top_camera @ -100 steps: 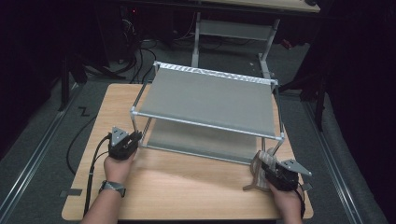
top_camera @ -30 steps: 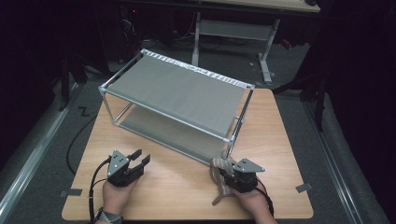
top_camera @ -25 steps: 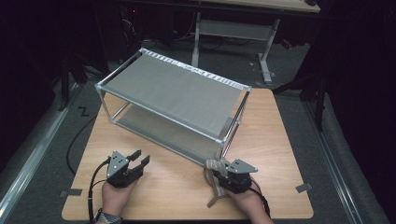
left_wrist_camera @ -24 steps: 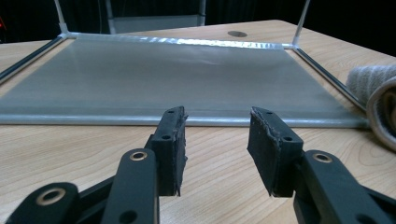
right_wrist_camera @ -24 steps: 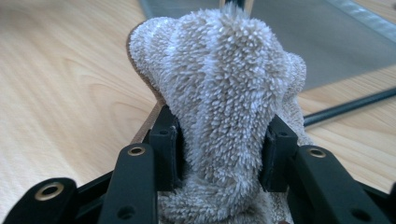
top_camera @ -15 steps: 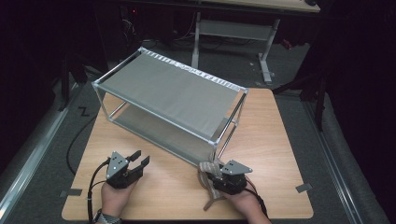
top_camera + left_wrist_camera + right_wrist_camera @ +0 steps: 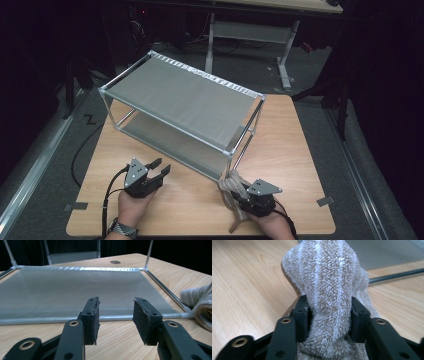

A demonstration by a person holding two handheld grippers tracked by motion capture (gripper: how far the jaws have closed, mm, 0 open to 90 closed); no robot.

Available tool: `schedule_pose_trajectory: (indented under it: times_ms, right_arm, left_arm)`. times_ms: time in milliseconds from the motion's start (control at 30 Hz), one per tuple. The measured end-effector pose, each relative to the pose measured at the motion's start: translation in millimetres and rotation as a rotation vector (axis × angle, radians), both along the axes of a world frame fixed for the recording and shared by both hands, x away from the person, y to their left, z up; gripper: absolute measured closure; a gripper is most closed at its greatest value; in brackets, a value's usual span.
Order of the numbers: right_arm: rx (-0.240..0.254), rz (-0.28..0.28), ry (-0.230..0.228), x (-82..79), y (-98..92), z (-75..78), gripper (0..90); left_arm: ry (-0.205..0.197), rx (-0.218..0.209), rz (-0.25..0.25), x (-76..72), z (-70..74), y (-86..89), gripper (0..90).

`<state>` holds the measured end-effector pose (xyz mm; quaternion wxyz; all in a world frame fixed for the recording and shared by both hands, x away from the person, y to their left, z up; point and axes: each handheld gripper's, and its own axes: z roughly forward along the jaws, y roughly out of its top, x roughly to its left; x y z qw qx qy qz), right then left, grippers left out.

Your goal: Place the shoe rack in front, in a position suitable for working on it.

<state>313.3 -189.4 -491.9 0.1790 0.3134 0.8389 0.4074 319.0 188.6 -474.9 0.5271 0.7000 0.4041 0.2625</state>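
A two-tier metal rack (image 7: 190, 100) with grey fabric shelves stands askew on the wooden table (image 7: 295, 140). My left gripper (image 7: 161, 166) lies in front of its near side, open and empty. In the left gripper view the jaws (image 7: 116, 307) point at the lower shelf (image 7: 75, 290), and the towel (image 7: 200, 305) shows at the right. My right gripper (image 7: 236, 192) is by the rack's near right leg. Its jaws have just been closing, and its pads press on a beige fluffy towel (image 7: 231, 182). The towel (image 7: 329, 272) bulges up between the jaws (image 7: 329, 312).
A black cable (image 7: 80, 150) trails from the left gripper off the table's left edge. Tape marks (image 7: 75, 206) (image 7: 325, 201) sit near the front corners. A metal stand (image 7: 250, 30) is on the floor behind the table.
The rack has turned, its near right corner swinging left since the earliest frame. The right gripper with the towel followed that corner leftwards. The left gripper stayed put over the last second.
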Motion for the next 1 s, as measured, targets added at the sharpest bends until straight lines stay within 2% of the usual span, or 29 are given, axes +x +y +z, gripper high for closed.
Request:
schedule_pose_trajectory:
  times_ms: [167, 267, 333, 467, 600, 767, 867, 1000]
  right_arm:
    - [-0.021, -0.04, -0.018, -5.0, -17.1, 3.8, 65.4]
    - [-0.003, -0.108, -0.031, -3.7, -28.5, 6.6, 65.7]
    - [0.029, -0.167, -0.05, -1.1, -35.1, 9.4, 65.7]
    - [0.061, -0.222, -0.082, 3.9, -35.8, 13.0, 65.3]
    - [0.07, -0.217, -0.09, 12.1, -26.5, 14.2, 64.9]
    - [0.052, -0.164, -0.073, 23.0, -9.9, 10.9, 64.9]
    - [0.046, -0.135, -0.066, 26.1, -2.2, 9.7, 64.8]
    - [0.037, -0.124, -0.064, 27.2, 1.9, 9.2, 64.8]
  left_arm:
    - [0.0, 0.003, -0.019, 3.3, -0.3, -6.1, 56.0]
    - [0.002, 0.008, -0.026, 3.6, -0.5, -7.0, 56.0]
    - [0.002, 0.012, -0.024, 2.5, 0.0, -6.6, 55.9]
    - [0.004, 0.015, -0.006, -2.3, -0.6, -1.7, 55.8]
    - [0.004, 0.01, 0.024, -10.0, -0.5, 9.9, 55.8]
    - [0.005, 0.015, 0.059, -19.0, -0.6, 21.4, 55.9]
    - [0.003, 0.009, 0.072, -21.8, -0.5, 24.8, 55.8]
    - [0.005, 0.006, 0.078, -22.3, -0.7, 27.0, 55.8]
